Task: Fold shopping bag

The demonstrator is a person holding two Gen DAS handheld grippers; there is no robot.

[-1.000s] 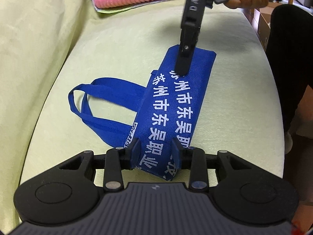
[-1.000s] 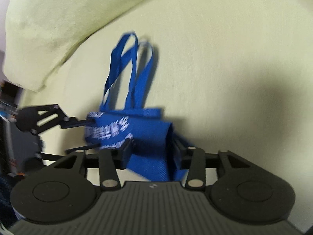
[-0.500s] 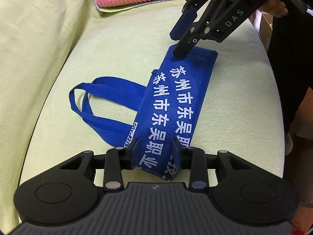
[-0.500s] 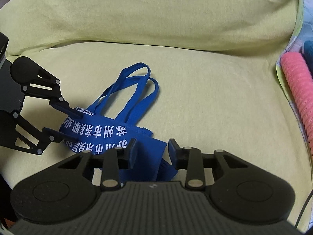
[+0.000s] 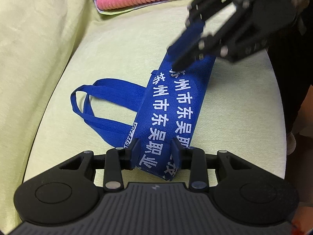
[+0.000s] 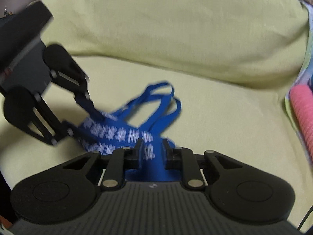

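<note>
The right gripper [image 6: 151, 151] has come lower and now pinches the far end of the folded blue cloth shopping bag with white letters [image 5: 172, 107]. The bag lies on the soft yellow-green sofa cushion [image 5: 121, 45], its handles flat beside it. The left gripper [image 5: 156, 150] has its jaws pressed on the near end.

Right gripper [image 6: 151, 150] down lower over the far end of the blue bag [image 5: 172, 105] now, fingers closed in around that end, no longer open above it.
</note>
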